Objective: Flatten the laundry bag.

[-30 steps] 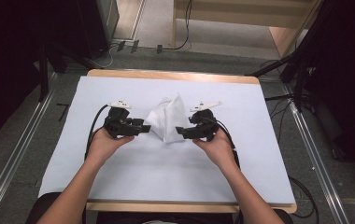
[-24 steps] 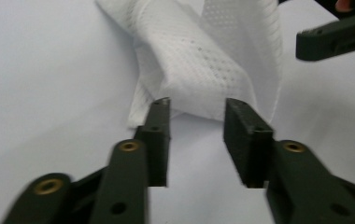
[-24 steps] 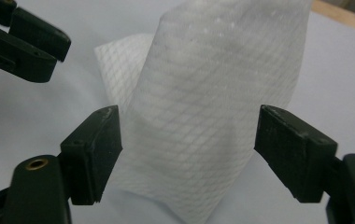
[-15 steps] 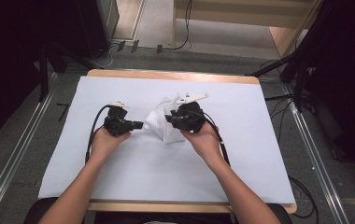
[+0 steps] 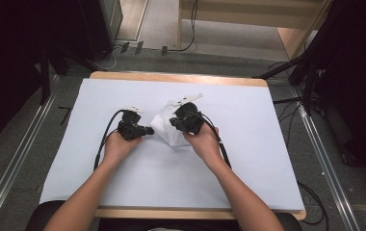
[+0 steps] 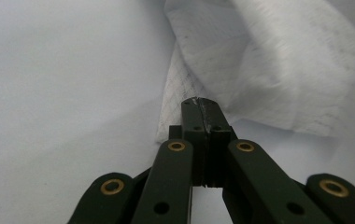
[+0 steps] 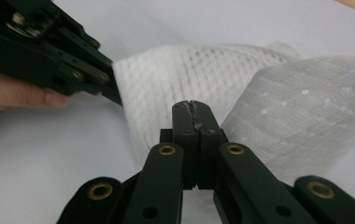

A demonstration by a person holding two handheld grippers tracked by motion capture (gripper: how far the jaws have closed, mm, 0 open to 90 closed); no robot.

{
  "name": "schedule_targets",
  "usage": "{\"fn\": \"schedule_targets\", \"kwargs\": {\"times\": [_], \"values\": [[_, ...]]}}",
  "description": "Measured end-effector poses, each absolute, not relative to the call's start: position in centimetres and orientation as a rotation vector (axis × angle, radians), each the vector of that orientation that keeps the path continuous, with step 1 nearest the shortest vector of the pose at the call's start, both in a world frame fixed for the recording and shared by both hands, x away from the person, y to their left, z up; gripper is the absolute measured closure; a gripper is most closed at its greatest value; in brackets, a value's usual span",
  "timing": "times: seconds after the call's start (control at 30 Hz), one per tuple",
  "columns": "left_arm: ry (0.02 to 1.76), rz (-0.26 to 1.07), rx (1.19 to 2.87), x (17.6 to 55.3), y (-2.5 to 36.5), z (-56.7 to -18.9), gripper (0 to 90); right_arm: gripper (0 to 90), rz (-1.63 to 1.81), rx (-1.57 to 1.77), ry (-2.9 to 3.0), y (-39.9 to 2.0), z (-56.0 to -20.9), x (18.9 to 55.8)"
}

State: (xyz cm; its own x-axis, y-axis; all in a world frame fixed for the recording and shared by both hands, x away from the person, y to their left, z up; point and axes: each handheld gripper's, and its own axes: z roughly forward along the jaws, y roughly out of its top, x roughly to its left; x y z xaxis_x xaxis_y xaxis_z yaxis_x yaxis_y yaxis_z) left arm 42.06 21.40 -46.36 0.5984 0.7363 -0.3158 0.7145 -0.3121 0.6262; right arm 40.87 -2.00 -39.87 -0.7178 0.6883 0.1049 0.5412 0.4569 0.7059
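A white cloth (image 5: 164,132) lies crumpled in the middle of the table. My left gripper (image 5: 148,130) is at the cloth's left corner. In the left gripper view its jaws (image 6: 200,100) are pressed together on the edge of the cloth (image 6: 283,70). My right gripper (image 5: 174,121) sits over the cloth's top right, pointing left. In the right gripper view its jaws (image 7: 192,103) have just closed, with a fold of the cloth (image 7: 189,74) pinched at the tip. The left gripper (image 7: 117,99) also shows there, at the cloth's far edge.
A pale sheet (image 5: 123,187) covers the wooden table (image 5: 171,77). A black cable (image 5: 105,139) trails from each gripper towards the person. Metal rails (image 5: 12,178) run along the floor on both sides, and dark equipment stands at the far left and right.
My right gripper has moved left over the cloth and shut, bunching the cloth up. My left gripper has sunk to the cloth's left corner and shut there.
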Motion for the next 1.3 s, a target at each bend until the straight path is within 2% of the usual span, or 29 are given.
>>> {"fn": "schedule_targets", "kwargs": {"times": [0.57,0.97,1.3], "values": [[1.140,0.053,2.082,42.3,21.3,-46.3,90.0,90.0,1.036,1.244,2.499,-9.9,-43.5,40.4],[1.132,0.045,2.080,42.7,20.9,-46.4,89.4,90.0,0.978,1.306,2.527,-12.5,-45.8,38.9],[1.151,0.016,2.036,42.4,22.2,-45.2,88.2,88.2,0.973,1.336,2.507,-14.1,-45.9,39.0]]}}
